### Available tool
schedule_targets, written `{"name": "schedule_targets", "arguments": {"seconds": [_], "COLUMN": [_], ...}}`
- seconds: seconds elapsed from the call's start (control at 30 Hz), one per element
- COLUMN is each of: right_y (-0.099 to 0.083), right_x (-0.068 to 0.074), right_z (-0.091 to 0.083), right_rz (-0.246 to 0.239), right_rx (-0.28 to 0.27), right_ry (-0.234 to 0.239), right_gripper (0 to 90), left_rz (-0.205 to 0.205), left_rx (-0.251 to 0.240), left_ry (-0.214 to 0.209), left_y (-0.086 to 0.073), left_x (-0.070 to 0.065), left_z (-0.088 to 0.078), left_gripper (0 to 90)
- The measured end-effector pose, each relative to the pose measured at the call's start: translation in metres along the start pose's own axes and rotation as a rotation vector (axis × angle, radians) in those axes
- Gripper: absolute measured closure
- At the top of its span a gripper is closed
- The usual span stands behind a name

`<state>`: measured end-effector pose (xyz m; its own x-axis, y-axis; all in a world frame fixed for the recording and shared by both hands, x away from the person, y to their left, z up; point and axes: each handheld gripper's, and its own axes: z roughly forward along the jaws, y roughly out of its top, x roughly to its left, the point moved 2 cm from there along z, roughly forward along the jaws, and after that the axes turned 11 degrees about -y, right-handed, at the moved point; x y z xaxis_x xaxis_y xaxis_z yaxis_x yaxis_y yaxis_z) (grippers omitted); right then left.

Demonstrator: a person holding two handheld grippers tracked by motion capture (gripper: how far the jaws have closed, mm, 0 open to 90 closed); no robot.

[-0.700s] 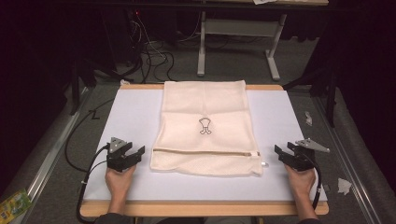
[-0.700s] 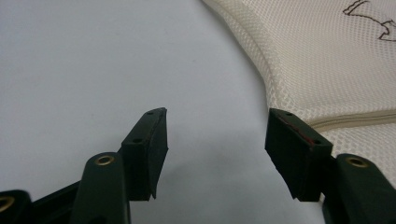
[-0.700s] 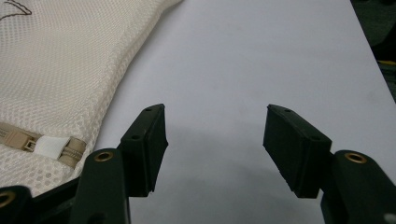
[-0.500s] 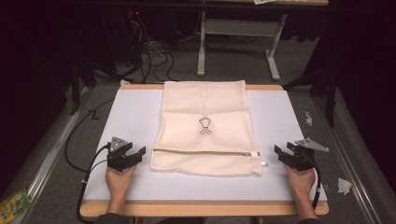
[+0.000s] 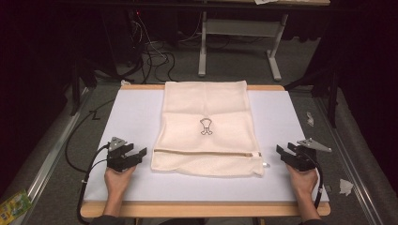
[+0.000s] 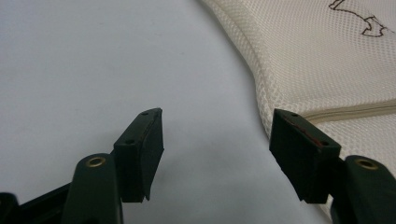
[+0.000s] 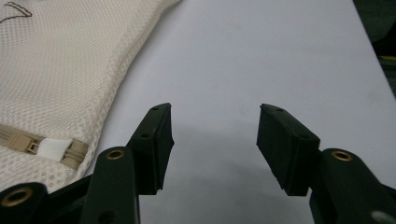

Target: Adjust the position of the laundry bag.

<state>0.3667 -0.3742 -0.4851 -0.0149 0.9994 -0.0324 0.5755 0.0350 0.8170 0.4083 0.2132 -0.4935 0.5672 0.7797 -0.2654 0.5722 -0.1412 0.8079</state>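
A mesh bag (image 5: 206,129) is laid flat mid-surface, zip toward the near edge, ready for handling. Both the left gripper (image 5: 137,155) and right gripper (image 5: 282,153) are held wide open, empty, flanking its near corners.

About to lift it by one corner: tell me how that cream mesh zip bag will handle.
The mesh bag lies flat and thin on the white board, so it will probably droop and fold. It looks empty, so likely light. A push may bunch the open weave rather than slide it. The zipper may stiffen that line slightly.
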Motion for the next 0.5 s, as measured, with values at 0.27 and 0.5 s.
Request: {"name": "schedule_targets", "arguments": {"seconds": [0.27,0.5], "right_y": [0.008,0.013], "right_x": [0.007,0.014], "right_z": [-0.002,-0.001], "right_rz": [-0.003,-0.005], "right_rx": [0.022,0.042], "right_ry": [0.045,0.074], "right_gripper": [52.0,52.0], "left_rz": [-0.018,-0.017], "left_rx": [0.002,0.018], "left_ry": [-0.012,-0.029], "left_y": [0.011,0.019], "left_x": [-0.007,-0.015], "left_z": [0.003,0.007], "left_gripper": [32.7,32.9]}}
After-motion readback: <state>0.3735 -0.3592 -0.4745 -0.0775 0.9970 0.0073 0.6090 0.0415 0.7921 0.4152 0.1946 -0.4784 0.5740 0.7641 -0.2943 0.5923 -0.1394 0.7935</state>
